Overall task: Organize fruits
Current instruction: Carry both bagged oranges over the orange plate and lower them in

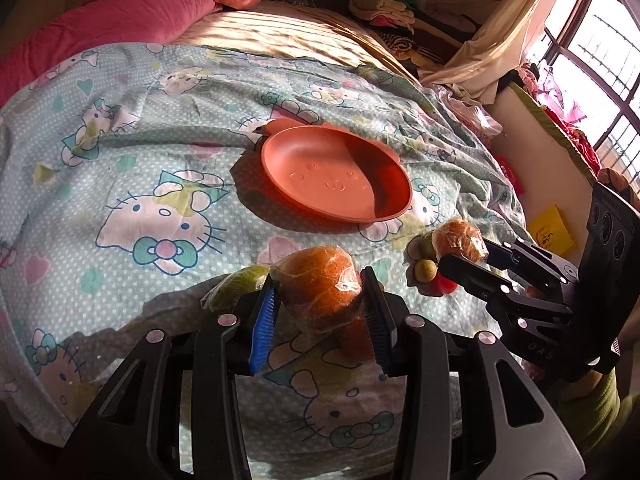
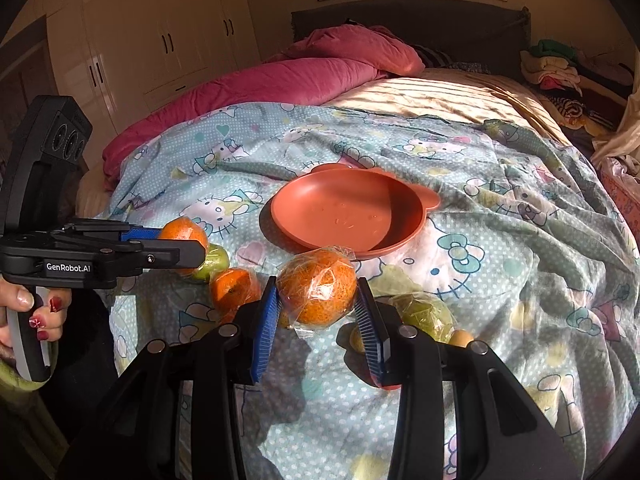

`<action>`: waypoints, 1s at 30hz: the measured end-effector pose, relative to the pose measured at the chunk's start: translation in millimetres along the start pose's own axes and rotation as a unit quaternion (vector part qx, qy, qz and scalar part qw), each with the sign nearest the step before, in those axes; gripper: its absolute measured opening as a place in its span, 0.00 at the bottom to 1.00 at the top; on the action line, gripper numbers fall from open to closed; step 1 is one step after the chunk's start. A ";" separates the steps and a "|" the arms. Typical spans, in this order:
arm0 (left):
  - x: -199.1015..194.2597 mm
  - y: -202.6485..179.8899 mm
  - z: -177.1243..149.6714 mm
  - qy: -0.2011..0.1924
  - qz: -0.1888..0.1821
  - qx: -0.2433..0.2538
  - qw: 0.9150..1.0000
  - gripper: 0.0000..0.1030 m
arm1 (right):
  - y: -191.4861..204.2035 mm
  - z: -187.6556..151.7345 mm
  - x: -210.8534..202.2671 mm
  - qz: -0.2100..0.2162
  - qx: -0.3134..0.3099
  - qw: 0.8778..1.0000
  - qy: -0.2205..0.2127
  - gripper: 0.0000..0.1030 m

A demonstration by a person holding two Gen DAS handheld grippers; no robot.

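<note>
Nearest to us, between the blue ribbed pads (image 1: pixel 262 328) of our left gripper (image 1: pixel 320 312), sits a wrapped orange (image 1: pixel 320 290), and the pads press on both of its flanks, so we have it clenched. Our right gripper (image 2: pixel 316 312) is grasping a second wrapped orange (image 2: pixel 318 286) in the same way, pads against its sides, with the clear film bunched loose below the fruit.

Both oranges hang above the cartoon-print bedsheet (image 1: pixel 132 184), on the near side of the orange plate (image 1: pixel 336 176), which lies bare and apart from both fruits.

We judge these oranges light and firm but yielding under the skin. The film looks slick and crinkled, so a fruit could turn or slide within the grip. The widest middle is the place to hold, as we do now, never the loose tail of wrap, and a hard squeeze would bruise the fruit.

Further out, on the sheet, lie a bare orange (image 2: pixel 234 286) and a green fruit (image 2: pixel 214 262) near the left gripper, another green fruit (image 2: pixel 424 314) by the right one, and some small round yellowish fruits (image 1: pixel 425 269). Beyond the sheet are the pink quilt (image 2: pixel 280 76) and the wardrobe (image 2: pixel 168 28).
</note>
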State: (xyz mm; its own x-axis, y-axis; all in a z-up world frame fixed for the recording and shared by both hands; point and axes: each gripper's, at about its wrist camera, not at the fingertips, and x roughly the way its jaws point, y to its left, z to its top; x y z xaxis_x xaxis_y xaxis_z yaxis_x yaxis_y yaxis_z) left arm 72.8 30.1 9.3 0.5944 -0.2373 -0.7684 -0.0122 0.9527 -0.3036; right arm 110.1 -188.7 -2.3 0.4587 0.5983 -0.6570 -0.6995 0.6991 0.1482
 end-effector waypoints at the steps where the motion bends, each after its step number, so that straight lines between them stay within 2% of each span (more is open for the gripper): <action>1: 2.3 0.7 4.2 0.000 0.000 -0.001 1.000 0.31 | -1.6 2.5 1.1 -0.002 -0.001 1.000 0.000 0.35; 8: 15.2 -0.3 33.8 -0.007 0.002 0.008 1.000 0.31 | -12.6 24.2 10.3 -0.009 -0.010 1.000 -0.003 0.35; 18: 51.6 -3.2 75.8 0.006 0.011 0.030 0.999 0.31 | -27.9 43.0 41.1 -0.018 -0.026 0.999 0.031 0.35; 30: 96.9 -3.2 92.4 0.038 0.020 0.038 0.998 0.31 | -33.0 48.3 69.6 -0.018 -0.063 0.995 0.071 0.35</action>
State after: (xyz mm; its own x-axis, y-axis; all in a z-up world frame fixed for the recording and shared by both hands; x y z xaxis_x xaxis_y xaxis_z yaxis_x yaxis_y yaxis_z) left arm 204.8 21.6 -12.0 0.5319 -0.2087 -0.8207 0.0282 0.9730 -0.2292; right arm 191.6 -151.2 -17.3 0.4097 0.5060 -0.7590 -0.7506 0.6598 0.0347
